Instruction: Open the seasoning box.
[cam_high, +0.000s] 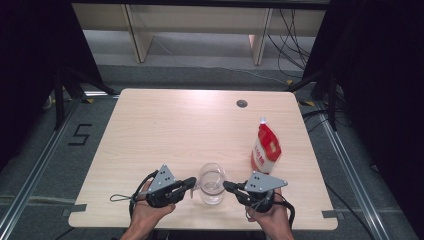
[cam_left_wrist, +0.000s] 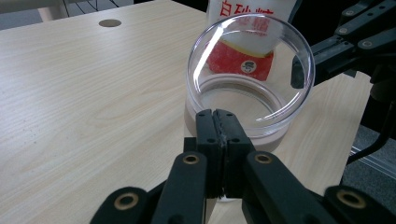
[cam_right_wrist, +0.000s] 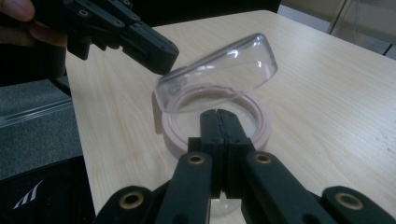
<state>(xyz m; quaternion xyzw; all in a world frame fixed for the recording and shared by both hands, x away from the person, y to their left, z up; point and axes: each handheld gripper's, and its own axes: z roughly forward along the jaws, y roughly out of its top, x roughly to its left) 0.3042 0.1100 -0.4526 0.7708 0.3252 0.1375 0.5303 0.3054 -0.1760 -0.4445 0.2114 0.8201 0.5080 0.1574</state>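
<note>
Sitting near the front edge of the table (cam_high: 150, 125) in the high view, a clear round container (cam_high: 212, 183) is flanked by the left gripper (cam_high: 192, 183) and the right gripper (cam_high: 226, 187), each tip brought in at its side; a red-and-white pouch (cam_high: 265, 148) is stood just beyond, to the right. From the left gripper view, the left gripper (cam_left_wrist: 218, 125) is seen with jaws pressed fully together, nothing between them, tips right at the near wall of the clear container (cam_left_wrist: 250, 88), whose transparent upper part is tilted over a pale ring base (cam_left_wrist: 261, 139); contact cannot be confirmed. The right gripper (cam_left_wrist: 299, 74) is seen at the far rim. From the right gripper view, the right gripper (cam_right_wrist: 219, 122) is likewise shut on nothing, tips at the pale ring (cam_right_wrist: 173, 135), while the clear dome (cam_right_wrist: 219, 74) is tipped up with the left gripper (cam_right_wrist: 161, 58) at its raised edge. The container is judged light, stiff, thin-walled and slick, likely to skid or crack if squeezed hard; the rim or the side wall low down is judged the best hold, with the base steadied by the other jaws.
</note>
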